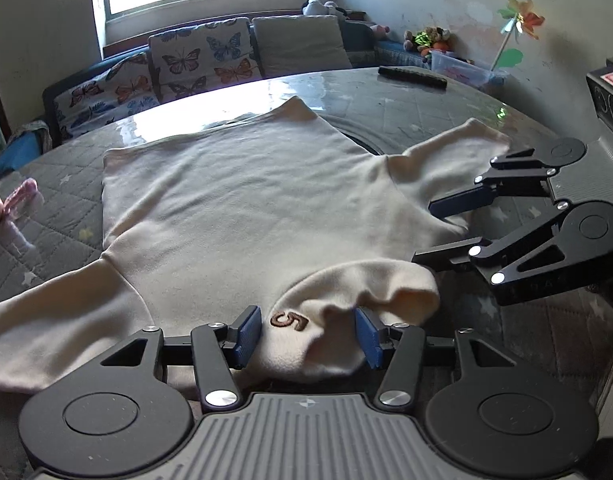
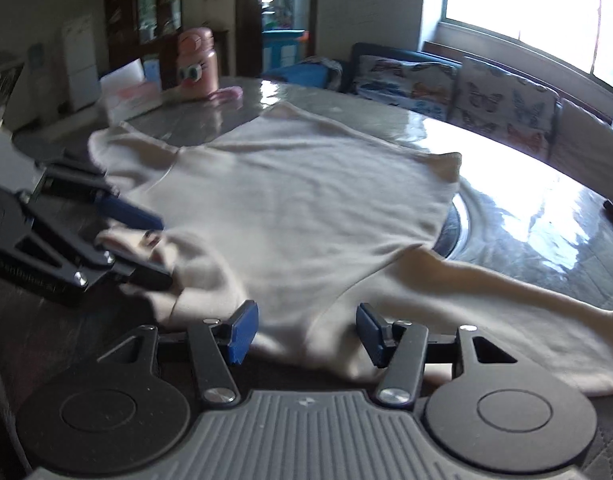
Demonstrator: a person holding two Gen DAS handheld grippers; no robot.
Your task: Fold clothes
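A cream sweater [image 1: 242, 200] lies spread flat on the round table [image 1: 426, 108], both sleeves out to the sides. Its roll collar [image 1: 346, 300], marked with a brown letter, is bunched between the blue pads [image 1: 248, 336] of my left gripper [image 1: 308, 336], which presses on it from both sides. In the right wrist view that left gripper [image 2: 162, 250] sits at the left with the collar [image 2: 146, 240] in it. My right gripper [image 2: 306, 332] stands open over the shoulder near the right sleeve [image 2: 506, 304], cloth lying loose between its fingers. From the left wrist view the right gripper [image 1: 424, 232] hovers beside the sleeve [image 1: 458, 148].
A dark turntable ring [image 2: 458, 220] peeks out under the sweater's hem. A black bar-shaped object [image 1: 412, 76] lies at the far edge. A pink bottle [image 2: 196, 66] and a white box [image 2: 126, 96] stand at the table's other side. A sofa with butterfly cushions [image 1: 202, 60] runs behind.
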